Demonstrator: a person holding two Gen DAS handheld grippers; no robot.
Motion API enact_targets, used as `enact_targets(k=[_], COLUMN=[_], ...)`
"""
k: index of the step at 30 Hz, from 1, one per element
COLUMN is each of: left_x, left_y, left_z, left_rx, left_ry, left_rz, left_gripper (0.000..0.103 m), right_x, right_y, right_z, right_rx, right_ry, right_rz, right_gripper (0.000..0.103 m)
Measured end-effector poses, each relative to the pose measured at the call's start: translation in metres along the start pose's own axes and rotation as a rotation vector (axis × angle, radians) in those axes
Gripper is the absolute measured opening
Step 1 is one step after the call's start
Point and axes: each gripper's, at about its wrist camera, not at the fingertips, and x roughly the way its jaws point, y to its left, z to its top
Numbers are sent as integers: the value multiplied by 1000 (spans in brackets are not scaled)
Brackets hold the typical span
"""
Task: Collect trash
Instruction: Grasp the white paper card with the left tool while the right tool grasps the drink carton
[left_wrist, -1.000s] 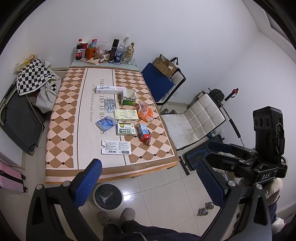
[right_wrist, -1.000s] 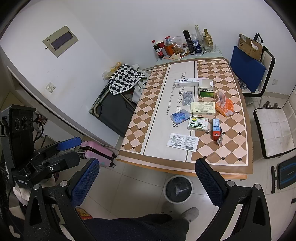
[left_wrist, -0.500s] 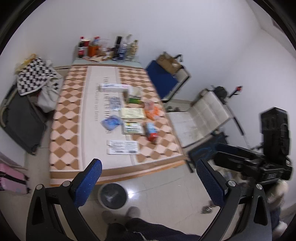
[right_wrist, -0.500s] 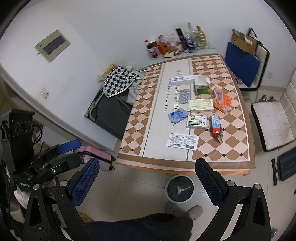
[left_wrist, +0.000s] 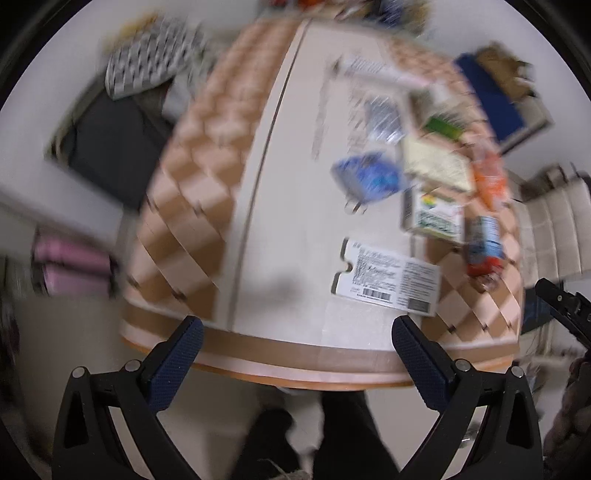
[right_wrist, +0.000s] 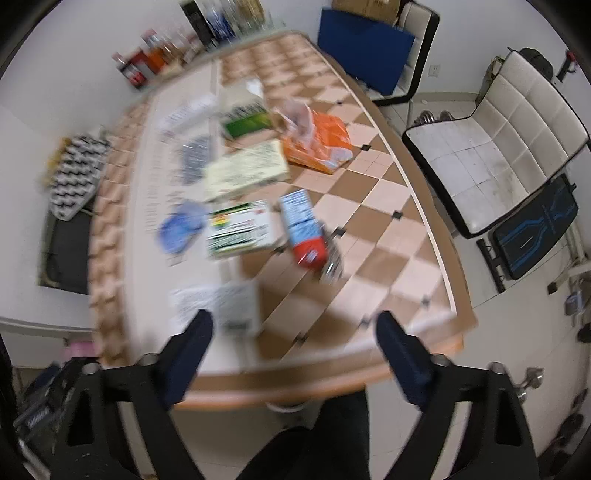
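Nothing has been collected yet, as far as these views show: every piece of trash lies on the bench (left_wrist: 258, 192), and both tools are empty. The left hand-held gripper (left_wrist: 295, 360) hangs over the near edge with its jaws spread wide and nothing between them. The right hand-held gripper (right_wrist: 293, 349) is likewise released, over the near edge toward the right corner.

Closest to the near edge lies the flat white printed card (left_wrist: 386, 282), just ahead of the left tool. Behind it, toward the middle, sit the green-and-white box (right_wrist: 240, 229), the crumpled blue wrapper (left_wrist: 367, 177) to its left, and the red-and-blue carton (right_wrist: 304, 232) to its right. Farther back are the pale yellow box (right_wrist: 245, 173), the orange packet (right_wrist: 319, 142), a green box (right_wrist: 245, 122), a foil blister sheet (left_wrist: 382, 116) and a long white box (left_wrist: 373, 70) nearer the far edge. Both views are motion-blurred, so labels are unreadable. No bin can be made out in either view.

My judgement: the task is at its very start, with the first grasp not yet made and the whole spread left to clear.
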Motion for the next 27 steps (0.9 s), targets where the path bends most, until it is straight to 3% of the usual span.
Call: enact_targets(k=[3, 4, 6, 8, 9, 13, 21, 25, 27], left_x=[49, 66, 91, 106, 116, 136, 126, 124, 119], left_y=[-2, -1, -8, -18, -25, -46, -61, -65, -75], left_z=[6, 5, 4, 5, 5, 9, 13, 16, 25], left_rx=[-215, -328, -489, -601, -662, -814, -1038, -1003, -920], left_ry=[164, 225, 299, 353, 385, 451, 431, 417, 391], left_rz=[-87, -147, -227, -263, -279, -238, -121, -64, -63], left_gripper=[102, 102, 95, 81, 81, 81, 81, 73, 73], right_x=[62, 81, 114, 139, 144, 149, 152, 154, 152], right_y=[0, 1, 5, 8, 8, -1, -9, -11, -10], right_z=[37, 46, 61, 69, 70, 81, 88, 91, 91], right_rx=[-39, -54, -95, -130, -138, -140, -132, -123, -132], right_ry=[76, 109, 173, 233, 248, 246, 258, 263, 258], right_rz=[-31, -31, -33, -26, -28, -8, 29, 31, 29], right_gripper=[82, 81, 78, 60, 52, 44, 43, 42, 41])
